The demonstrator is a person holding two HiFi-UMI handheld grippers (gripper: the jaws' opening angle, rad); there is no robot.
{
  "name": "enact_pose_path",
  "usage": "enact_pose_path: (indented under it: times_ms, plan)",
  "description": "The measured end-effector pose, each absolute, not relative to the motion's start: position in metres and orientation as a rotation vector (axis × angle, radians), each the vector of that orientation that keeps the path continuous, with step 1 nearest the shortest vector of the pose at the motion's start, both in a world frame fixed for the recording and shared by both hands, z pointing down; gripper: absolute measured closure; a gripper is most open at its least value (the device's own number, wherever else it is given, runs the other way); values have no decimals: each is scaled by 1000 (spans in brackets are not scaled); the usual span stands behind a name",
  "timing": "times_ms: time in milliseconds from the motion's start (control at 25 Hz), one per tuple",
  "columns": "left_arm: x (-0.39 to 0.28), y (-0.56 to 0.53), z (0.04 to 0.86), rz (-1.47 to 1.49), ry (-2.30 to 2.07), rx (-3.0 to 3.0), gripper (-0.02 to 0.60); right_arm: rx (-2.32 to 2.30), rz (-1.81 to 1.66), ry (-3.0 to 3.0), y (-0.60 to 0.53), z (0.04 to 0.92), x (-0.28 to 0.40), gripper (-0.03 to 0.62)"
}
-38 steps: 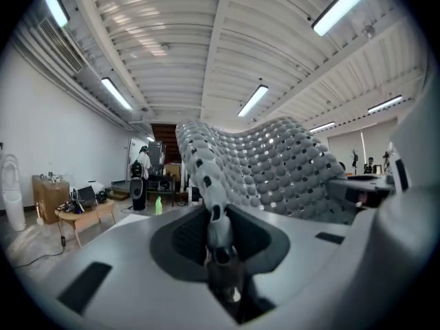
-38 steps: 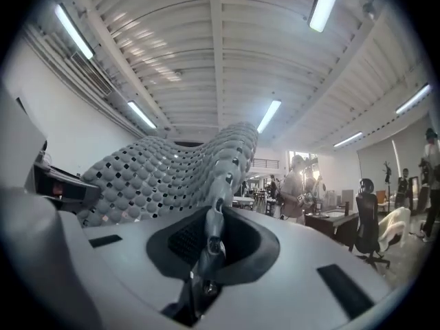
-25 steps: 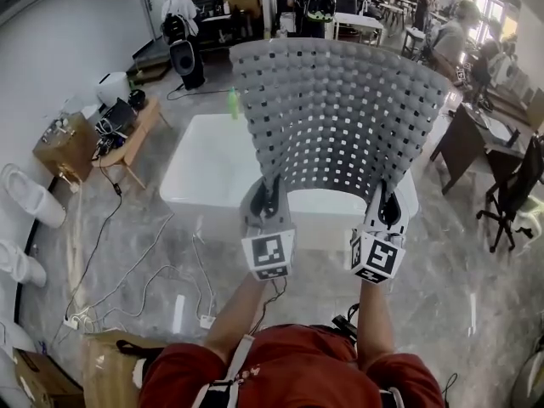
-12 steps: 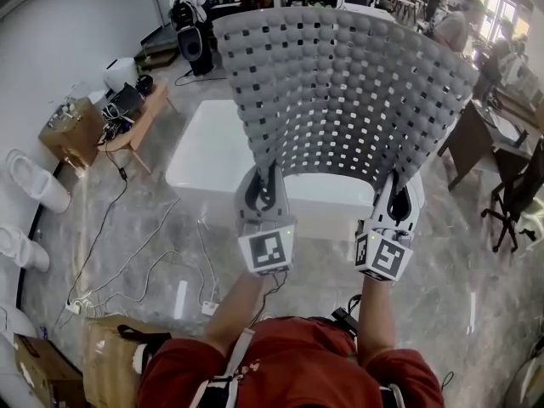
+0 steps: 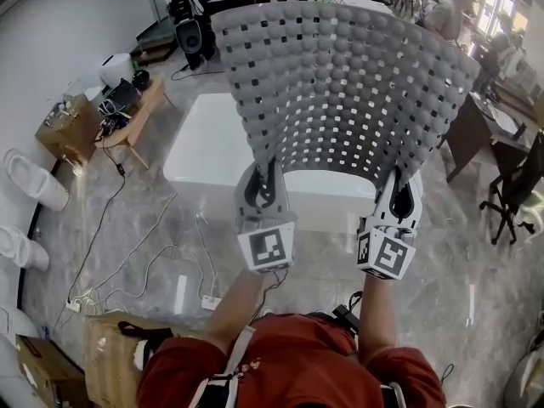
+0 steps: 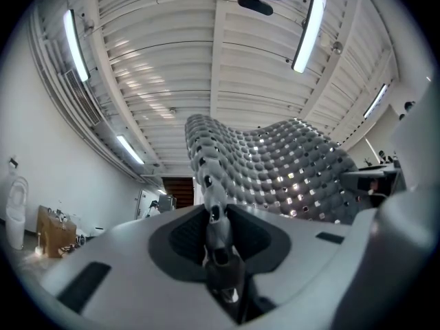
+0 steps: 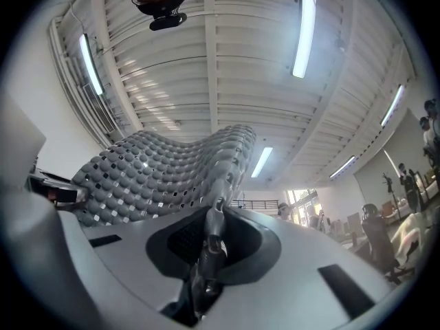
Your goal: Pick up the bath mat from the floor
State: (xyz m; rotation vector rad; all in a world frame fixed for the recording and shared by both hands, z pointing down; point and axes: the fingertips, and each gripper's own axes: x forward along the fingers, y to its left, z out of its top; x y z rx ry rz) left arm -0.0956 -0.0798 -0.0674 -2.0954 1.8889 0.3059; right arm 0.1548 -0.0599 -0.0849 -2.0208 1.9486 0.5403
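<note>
The grey bath mat, a sheet of rounded bumps and square holes, is held up in the air and spread out in front of me. My left gripper is shut on its lower left corner, and my right gripper is shut on its lower right corner. In the left gripper view the mat rises from between the jaws and curves away to the right. In the right gripper view the mat runs up from the jaws and off to the left. Both grippers point upward toward the ceiling.
A white bathtub stands on the marble floor right behind the mat. Cables and a power strip trail over the floor at left, near a cardboard box and a wooden stand. Desks, office chairs and people fill the back and right.
Both grippers have lifted the mat higher, so it now covers more of the upper view and spreads wider. The grip on both corners is unchanged.
</note>
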Motion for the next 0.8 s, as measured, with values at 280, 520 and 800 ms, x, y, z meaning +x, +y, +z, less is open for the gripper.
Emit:
enact_pose_path:
  times_ms: [280,520,800]
  plan:
    - [-118,-81,-67,295,1921,-2115,500,-2039,551,1936,-57,-93,136,543]
    - [-120,-72,-69,330,1873,-2108,500,-2035,550,1916,-45,-88,133,542]
    - [-118,-87,-88,367,1875,-2128,500,-2053,575,1907,-59,-104,134,542]
